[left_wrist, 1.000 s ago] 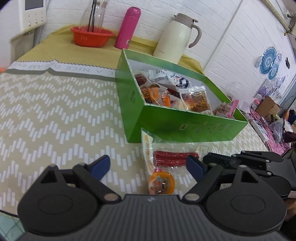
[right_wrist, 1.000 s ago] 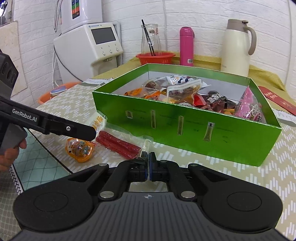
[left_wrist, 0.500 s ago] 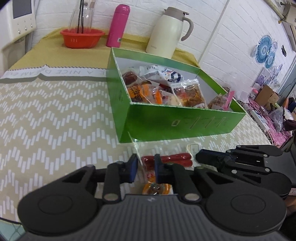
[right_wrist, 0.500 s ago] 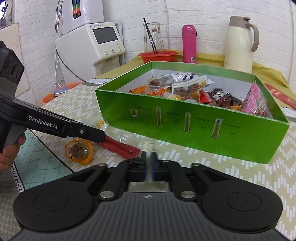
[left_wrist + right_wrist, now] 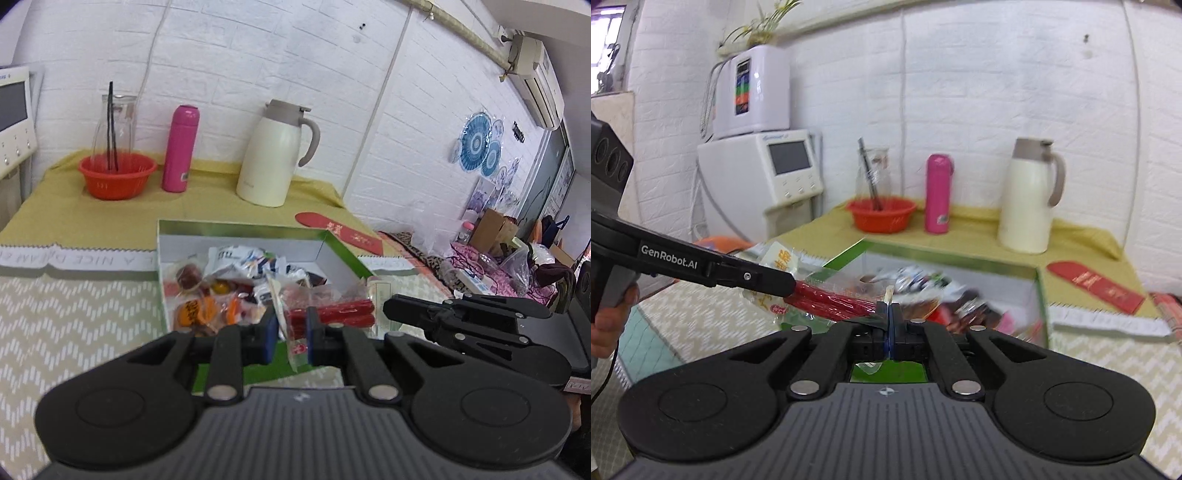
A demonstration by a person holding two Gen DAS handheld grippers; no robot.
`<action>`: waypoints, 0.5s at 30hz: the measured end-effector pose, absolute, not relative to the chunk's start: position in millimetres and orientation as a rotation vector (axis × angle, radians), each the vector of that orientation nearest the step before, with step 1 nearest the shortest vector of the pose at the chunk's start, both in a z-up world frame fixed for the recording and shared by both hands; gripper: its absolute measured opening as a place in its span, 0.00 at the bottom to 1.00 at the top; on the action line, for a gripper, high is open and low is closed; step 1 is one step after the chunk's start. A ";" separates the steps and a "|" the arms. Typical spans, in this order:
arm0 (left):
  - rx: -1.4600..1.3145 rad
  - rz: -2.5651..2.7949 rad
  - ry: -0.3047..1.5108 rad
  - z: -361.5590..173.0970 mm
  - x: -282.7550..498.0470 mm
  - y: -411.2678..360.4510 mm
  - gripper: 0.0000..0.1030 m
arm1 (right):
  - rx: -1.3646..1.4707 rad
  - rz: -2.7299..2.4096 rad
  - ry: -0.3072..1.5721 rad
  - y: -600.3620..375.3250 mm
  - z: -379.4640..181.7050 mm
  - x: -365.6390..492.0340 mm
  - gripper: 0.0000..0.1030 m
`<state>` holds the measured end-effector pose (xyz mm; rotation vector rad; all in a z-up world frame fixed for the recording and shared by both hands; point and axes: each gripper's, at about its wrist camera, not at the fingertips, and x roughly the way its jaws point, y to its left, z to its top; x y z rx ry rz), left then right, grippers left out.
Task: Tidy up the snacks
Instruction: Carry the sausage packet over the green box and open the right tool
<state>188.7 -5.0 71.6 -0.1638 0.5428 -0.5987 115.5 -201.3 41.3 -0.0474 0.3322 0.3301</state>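
now the clear packet of red sausage sticks hangs in the air between the two claws, its long axis running side to side from one to the other, right over the near wall of the green box. the left claw is closed on one end of the wrapper, and the right claw is clamped tight on the thin film at the other end. the box, already heaped with snacks, lies just ahead of and below both claws on the worktop. so the coming move looks like a short carry forward, both hands together, then a release once the packet clears that wall.
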 end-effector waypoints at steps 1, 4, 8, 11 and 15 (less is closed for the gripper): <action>-0.167 -0.604 0.539 74.0 194.2 -11.3 0.03 | -0.052 0.312 0.322 -205.3 44.4 118.3 0.01; -0.167 -0.618 0.527 78.9 211.2 -30.4 0.03 | -0.061 0.263 0.304 -219.1 49.6 130.5 0.01; -0.177 -0.619 0.543 76.7 241.9 -54.5 0.04 | -0.038 0.216 0.307 -239.0 47.6 149.0 0.01; -0.189 -0.616 0.562 73.3 264.1 -68.7 0.03 | -0.042 0.186 0.314 -248.2 42.5 159.1 0.01; -0.186 -0.610 0.587 65.6 290.0 -84.9 0.03 | -0.022 0.162 0.318 -258.7 35.2 171.0 0.01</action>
